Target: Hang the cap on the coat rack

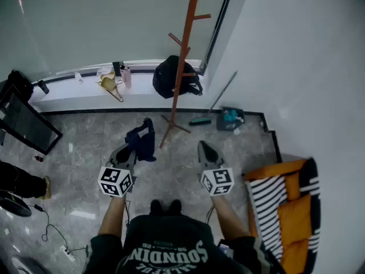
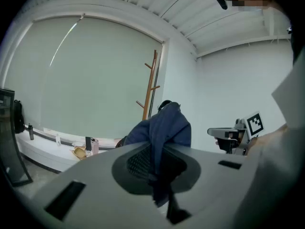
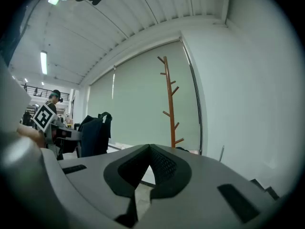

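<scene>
A dark blue cap (image 1: 142, 139) hangs pinched in my left gripper (image 1: 132, 147), which is shut on its fabric. In the left gripper view the cap (image 2: 164, 128) rises from between the jaws of that gripper (image 2: 155, 163) and droops over them. The tall brown wooden coat rack (image 1: 182, 61) stands ahead by the window, just right of the cap; it also shows in both gripper views (image 2: 151, 85) (image 3: 169, 99). My right gripper (image 1: 203, 146) is held level beside the left, shut (image 3: 149, 149) with nothing in it. From there the cap (image 3: 95, 132) shows at left.
A black backpack (image 1: 171, 76) rests on the window sill (image 1: 68, 96) behind the rack, with bottles (image 1: 122, 76) to its left. A broom (image 1: 219, 99) and a small bin (image 1: 231, 119) stand in the corner. An orange striped seat (image 1: 285, 204) is at right, a black stand (image 1: 23, 119) at left.
</scene>
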A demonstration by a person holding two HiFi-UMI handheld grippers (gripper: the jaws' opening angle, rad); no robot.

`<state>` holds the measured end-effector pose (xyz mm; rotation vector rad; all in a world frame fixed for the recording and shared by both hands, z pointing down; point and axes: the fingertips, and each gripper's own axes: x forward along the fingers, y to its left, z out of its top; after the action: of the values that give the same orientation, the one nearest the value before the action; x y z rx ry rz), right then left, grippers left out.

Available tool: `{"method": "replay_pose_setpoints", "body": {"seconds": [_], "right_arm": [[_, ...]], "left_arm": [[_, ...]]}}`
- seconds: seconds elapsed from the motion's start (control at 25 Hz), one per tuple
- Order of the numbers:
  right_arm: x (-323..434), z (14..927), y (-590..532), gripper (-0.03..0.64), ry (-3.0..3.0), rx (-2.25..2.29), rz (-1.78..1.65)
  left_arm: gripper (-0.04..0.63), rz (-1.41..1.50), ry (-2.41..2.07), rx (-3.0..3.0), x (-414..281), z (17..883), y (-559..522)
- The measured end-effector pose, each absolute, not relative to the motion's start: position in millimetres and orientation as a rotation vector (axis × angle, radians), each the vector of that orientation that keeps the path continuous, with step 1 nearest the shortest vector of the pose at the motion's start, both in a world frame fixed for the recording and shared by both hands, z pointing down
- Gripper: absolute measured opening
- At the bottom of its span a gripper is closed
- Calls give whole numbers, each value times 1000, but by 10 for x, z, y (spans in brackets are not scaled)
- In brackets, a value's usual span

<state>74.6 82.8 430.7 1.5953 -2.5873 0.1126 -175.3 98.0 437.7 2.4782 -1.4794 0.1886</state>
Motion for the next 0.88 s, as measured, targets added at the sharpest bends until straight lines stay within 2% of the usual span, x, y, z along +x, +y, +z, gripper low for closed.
{"method": "replay_pose_setpoints", "body": {"seconds": [0.88], "right_arm": [[854,4397,766,-2,-2582,1539,114]], "left_arm": [[9,220,-1481,2463,-1548,4444,862]]}}
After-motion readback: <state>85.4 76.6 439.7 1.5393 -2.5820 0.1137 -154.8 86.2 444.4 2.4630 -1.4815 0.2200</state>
